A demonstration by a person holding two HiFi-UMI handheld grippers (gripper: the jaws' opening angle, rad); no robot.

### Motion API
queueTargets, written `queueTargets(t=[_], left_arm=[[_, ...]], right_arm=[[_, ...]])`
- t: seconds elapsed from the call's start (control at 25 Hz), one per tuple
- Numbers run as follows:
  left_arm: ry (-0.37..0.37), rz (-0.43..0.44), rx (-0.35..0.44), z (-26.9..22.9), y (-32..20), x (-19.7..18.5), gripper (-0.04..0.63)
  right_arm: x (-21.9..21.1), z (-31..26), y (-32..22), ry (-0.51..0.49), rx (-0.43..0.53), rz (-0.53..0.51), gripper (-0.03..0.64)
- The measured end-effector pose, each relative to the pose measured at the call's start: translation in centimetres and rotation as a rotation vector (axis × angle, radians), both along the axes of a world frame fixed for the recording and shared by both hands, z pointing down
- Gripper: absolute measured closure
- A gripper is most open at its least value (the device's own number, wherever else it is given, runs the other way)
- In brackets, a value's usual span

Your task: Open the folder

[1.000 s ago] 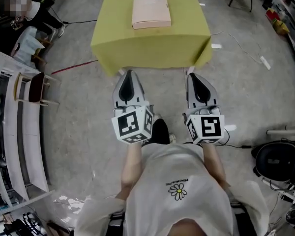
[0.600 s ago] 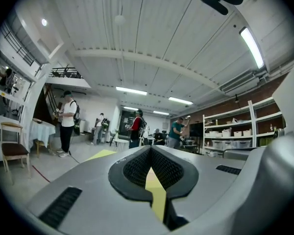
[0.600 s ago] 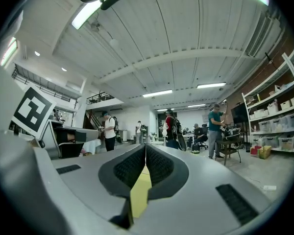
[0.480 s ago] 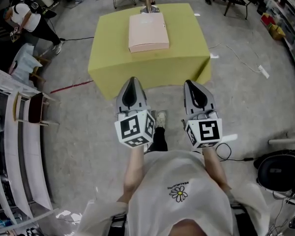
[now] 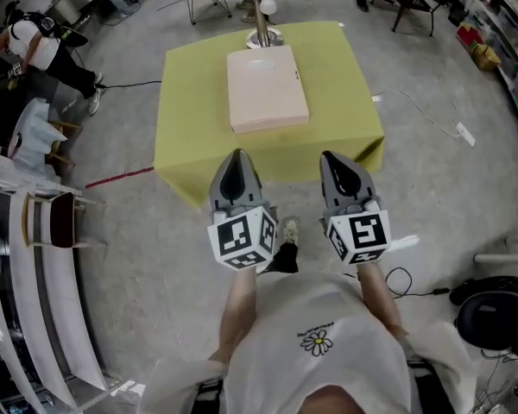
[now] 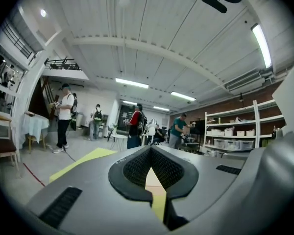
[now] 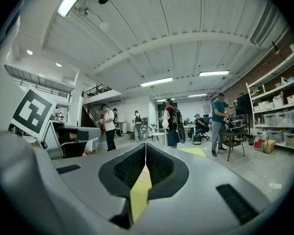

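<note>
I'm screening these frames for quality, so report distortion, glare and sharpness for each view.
Head view: soft even light, no hard shadows; the folder and yellow table are sharp, though the picture's edges bow. Left gripper view: fisheye circle with black corners; the strip light glares white at upper right. Right gripper view: same fisheye framing; the ceiling lamp is blown out at upper left.

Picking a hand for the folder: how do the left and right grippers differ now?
The left gripper lines up with the folder's near-left corner; the right gripper sits outside its right edge. Left's marker cube shows two faces, right's mostly one. Both shut, empty, short of the folder.
</note>
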State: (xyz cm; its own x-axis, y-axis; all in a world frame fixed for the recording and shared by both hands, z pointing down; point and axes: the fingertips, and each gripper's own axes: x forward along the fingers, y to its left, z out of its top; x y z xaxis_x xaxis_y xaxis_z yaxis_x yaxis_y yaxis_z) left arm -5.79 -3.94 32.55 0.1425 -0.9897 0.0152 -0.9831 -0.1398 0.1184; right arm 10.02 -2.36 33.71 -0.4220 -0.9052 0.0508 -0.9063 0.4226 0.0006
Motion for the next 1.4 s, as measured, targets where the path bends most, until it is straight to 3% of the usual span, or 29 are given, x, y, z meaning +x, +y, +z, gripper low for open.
queueTargets(t=[0.44,0.68,1.0,1.16,1.4], left_arm=[[0.031,0.048,-0.027,0.6,-12.8,-2.5,0.581],[0.085,0.034,-0.032,1.0,-14.7,-3.7,0.581],[0.088,-0.006,-0.031,0.4,-14.4,-3.1,0.581],[0.197,-0.003,-0.070,1.5,-14.7,-2.7,0.581],[0.335,0.031,-0.211,5.7,-15.4,-0.8,0.575]], right_arm=[[-1.3,0.4,-12.2,-0.032,-0.053,0.078,0.603],[-1.4,1.2,-14.5,-0.024,-0.084,0.081,0.603],[-2.5,0.8,-16.1,-0.035,-0.082,-0.001,0.603],[-2.9,0.6,-17.0,-0.053,-0.081,-0.039,0.603],[-2.2,1.3,-17.4,-0.069,-0.106,-0.071,0.603]])
